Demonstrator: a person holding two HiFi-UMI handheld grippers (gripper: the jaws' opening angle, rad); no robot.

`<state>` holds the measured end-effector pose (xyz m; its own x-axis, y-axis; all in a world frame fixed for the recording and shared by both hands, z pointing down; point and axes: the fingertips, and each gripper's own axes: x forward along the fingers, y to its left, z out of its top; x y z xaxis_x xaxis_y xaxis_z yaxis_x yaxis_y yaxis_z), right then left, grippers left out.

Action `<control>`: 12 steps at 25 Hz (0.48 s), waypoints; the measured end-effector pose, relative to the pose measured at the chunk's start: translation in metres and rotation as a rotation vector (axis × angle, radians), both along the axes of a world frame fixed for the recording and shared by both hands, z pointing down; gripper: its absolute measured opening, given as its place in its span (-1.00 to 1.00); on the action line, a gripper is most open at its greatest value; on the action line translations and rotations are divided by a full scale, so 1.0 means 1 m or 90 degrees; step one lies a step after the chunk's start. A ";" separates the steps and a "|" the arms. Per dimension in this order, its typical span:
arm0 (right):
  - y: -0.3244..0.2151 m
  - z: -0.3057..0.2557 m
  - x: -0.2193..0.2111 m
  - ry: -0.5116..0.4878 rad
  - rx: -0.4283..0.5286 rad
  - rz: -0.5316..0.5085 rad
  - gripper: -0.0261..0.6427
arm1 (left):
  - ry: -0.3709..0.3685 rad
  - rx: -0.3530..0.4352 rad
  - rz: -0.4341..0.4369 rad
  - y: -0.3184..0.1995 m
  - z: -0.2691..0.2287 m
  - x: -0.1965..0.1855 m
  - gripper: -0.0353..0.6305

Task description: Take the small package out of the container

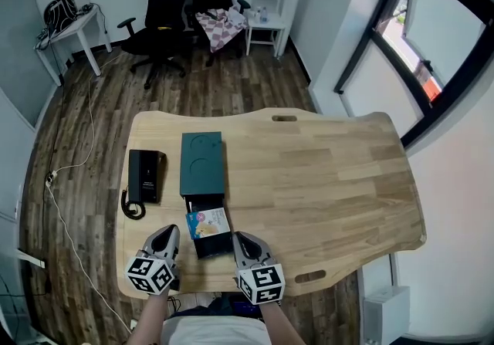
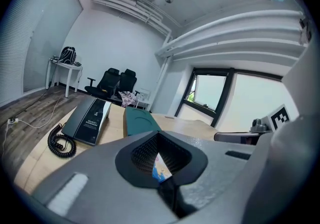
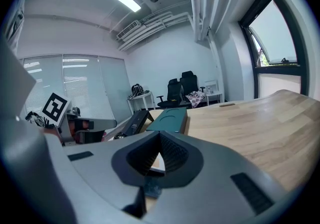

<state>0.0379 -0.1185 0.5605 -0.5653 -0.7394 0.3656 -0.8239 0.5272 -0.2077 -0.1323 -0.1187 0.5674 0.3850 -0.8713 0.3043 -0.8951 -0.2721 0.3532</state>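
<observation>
A dark green box [image 1: 201, 164] lies on the wooden table [image 1: 324, 174], with its black inner tray [image 1: 213, 246] slid out toward me. A small colourful package [image 1: 208, 221] rests in that tray. My left gripper [image 1: 167, 234] hovers just left of the tray, shut and empty. Just right of the tray is my right gripper [image 1: 241, 240], also shut with nothing in it. In the left gripper view the gripper [image 2: 159, 137] points past the green box [image 2: 139, 120], and a sliver of the package [image 2: 161, 168] shows between its jaws. The right gripper view shows its gripper [image 3: 160, 141] aimed toward the green box [image 3: 171, 117].
A black desk telephone [image 1: 145, 175] with a coiled cord [image 1: 133, 206] sits left of the box, also seen as the telephone [image 2: 89, 118]. The near table edge runs right under my grippers. Office chairs [image 1: 185, 4] and a small white table stand on the floor beyond.
</observation>
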 end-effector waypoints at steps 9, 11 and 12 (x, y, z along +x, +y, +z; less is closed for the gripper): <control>-0.001 0.029 0.004 0.012 -0.045 -0.002 -0.91 | 0.019 -0.089 -0.010 0.001 0.048 0.000 -0.89; -0.002 0.035 0.006 0.014 -0.054 0.000 -0.91 | 0.028 -0.104 -0.006 0.000 0.055 0.003 -0.89; -0.003 0.038 0.007 0.015 -0.059 0.000 -0.91 | 0.033 -0.112 -0.003 -0.001 0.060 0.005 -0.89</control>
<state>0.0445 -0.1215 0.5982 -0.5556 -0.7023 0.4450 -0.8293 0.5063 -0.2364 -0.1276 -0.1201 0.6272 0.4000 -0.8083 0.4320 -0.8755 -0.1975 0.4410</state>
